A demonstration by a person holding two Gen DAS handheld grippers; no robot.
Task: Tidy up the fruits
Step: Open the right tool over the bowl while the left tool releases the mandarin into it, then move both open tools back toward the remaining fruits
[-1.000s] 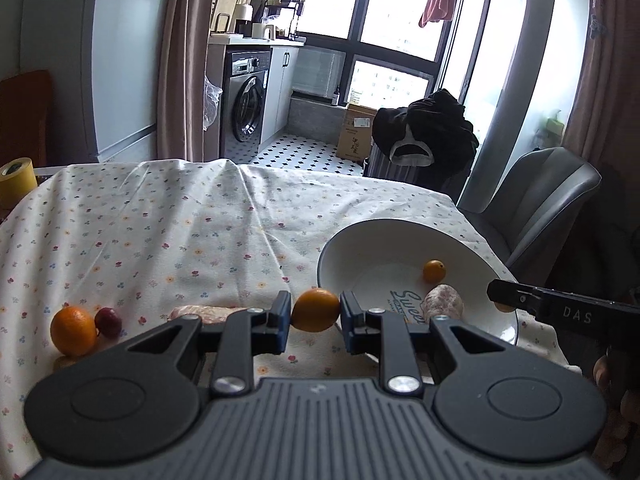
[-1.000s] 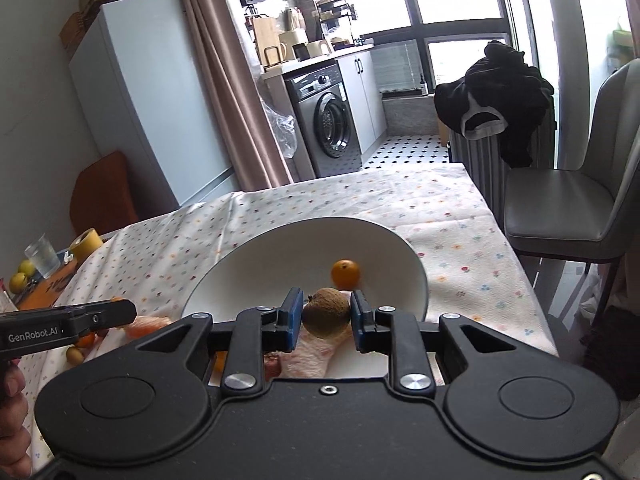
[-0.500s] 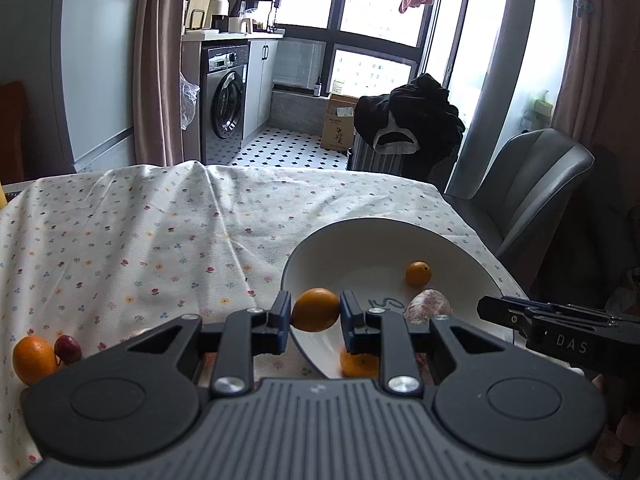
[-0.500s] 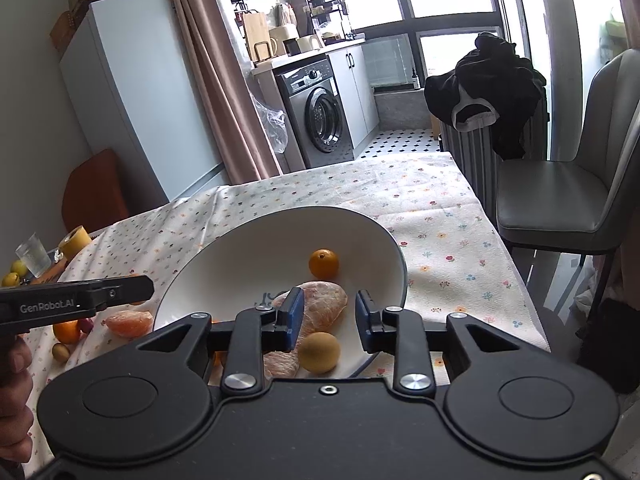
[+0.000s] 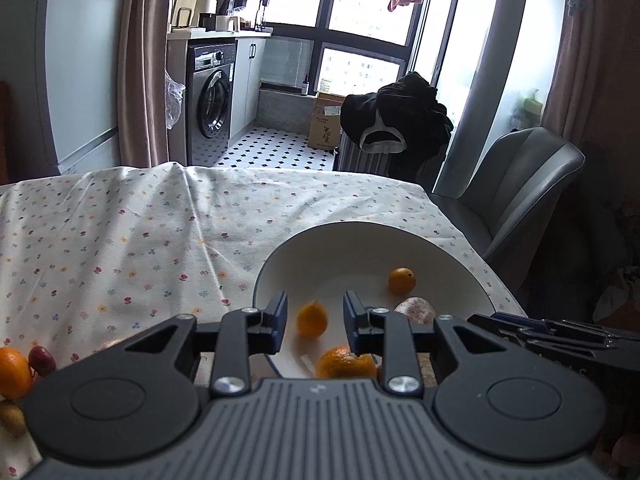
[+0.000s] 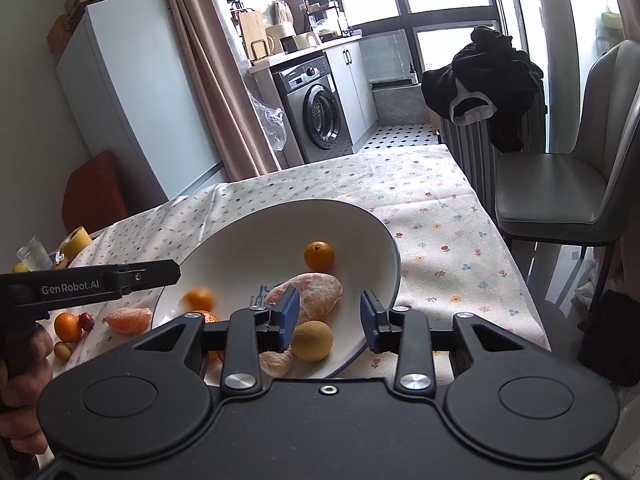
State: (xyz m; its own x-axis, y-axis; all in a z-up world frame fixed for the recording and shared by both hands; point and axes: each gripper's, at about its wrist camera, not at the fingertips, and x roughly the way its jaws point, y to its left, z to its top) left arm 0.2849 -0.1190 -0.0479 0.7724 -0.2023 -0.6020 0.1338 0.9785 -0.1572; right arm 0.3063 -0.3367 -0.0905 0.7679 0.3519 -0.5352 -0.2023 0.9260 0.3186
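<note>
Over the white bowl [image 5: 360, 240], a blurred kumquat [image 5: 311, 318] stands long-axis upright.

Tablecloth [image 5: 140, 236] — cream ground, scattered small flowers in red, yellow and blue. Bowl [image 6: 256, 236], centre of the right wrist frame — plain white, with dark blue lettering partly hidden on its floor. Inside it: a small orange [image 6: 319, 255], bright orange; a peeled segment [image 6: 316, 292], pale pink; a round fruit [image 6: 312, 340], dull yellow-tan. At lower left on the cloth, an orange fruit [image 6: 67, 326] beside a dark red one [image 6: 85, 321]. Gripper pads [image 6: 289, 318]: blue on black bodies. Chair [image 6: 560, 196], at right: grey. Curtains [image 6: 204, 64]: dusty pink-brown.
</note>
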